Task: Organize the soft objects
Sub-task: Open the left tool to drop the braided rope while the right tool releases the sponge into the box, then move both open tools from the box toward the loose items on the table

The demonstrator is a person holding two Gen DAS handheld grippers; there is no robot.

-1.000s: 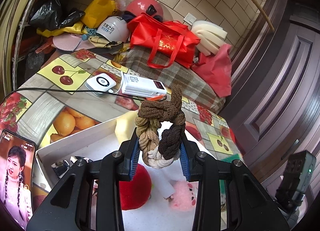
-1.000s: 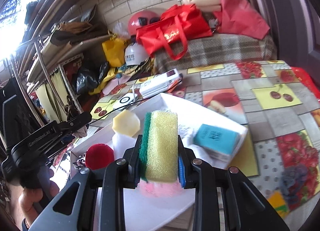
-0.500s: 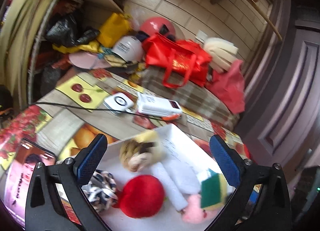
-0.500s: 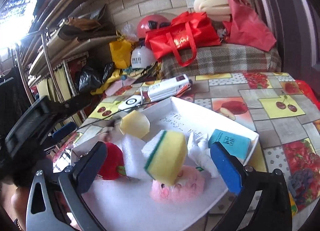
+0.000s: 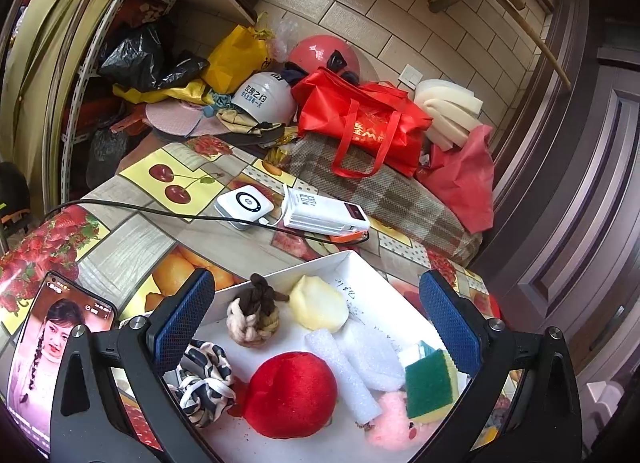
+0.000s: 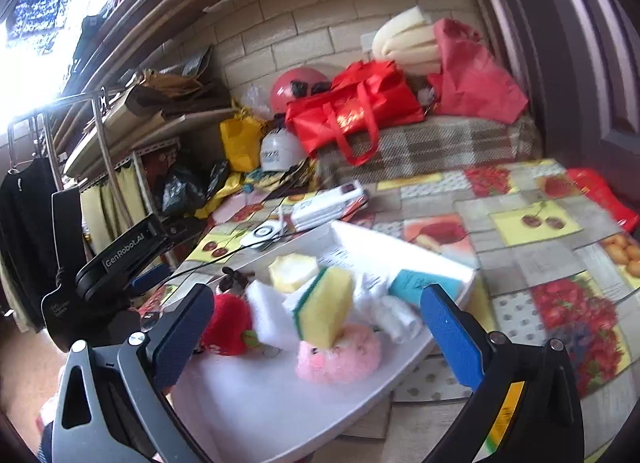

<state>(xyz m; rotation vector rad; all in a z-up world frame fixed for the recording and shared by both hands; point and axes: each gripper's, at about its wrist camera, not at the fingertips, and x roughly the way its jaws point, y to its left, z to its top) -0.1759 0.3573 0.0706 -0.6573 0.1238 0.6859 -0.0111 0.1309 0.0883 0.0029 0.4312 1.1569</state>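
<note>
**Both jaws wide and empty over the white tray**

Both pairs of jaws stand fully apart with nothing between them. The left gripper (image 5: 316, 323) hangs over the white tray (image 5: 362, 263); the right gripper (image 6: 318, 321) does the same from the tray's other side.

A second ago each was clamped on something. The left held the braided hair ties (image 5: 253, 321), which now lie inside the tray near its far wall, just beside the pale yellow sponge piece (image 5: 318, 309). The right held the yellow-green scrub sponge (image 6: 324, 305) — it now leans tilted on the pink plush (image 6: 338, 355) near the tray's middle, its long axis running away from the camera. Both sets of jaws have just been opening, and both loads have dropped clear.

What appears still outside the tray is a dark, blurred soft thing (image 6: 580, 335) on the fruit-print tablecloth (image 6: 532, 223), to the right of the tray. It lies off the right jaws' outer side, so the right hand looks nearer — a swing away from the tray would be needed.
</note>
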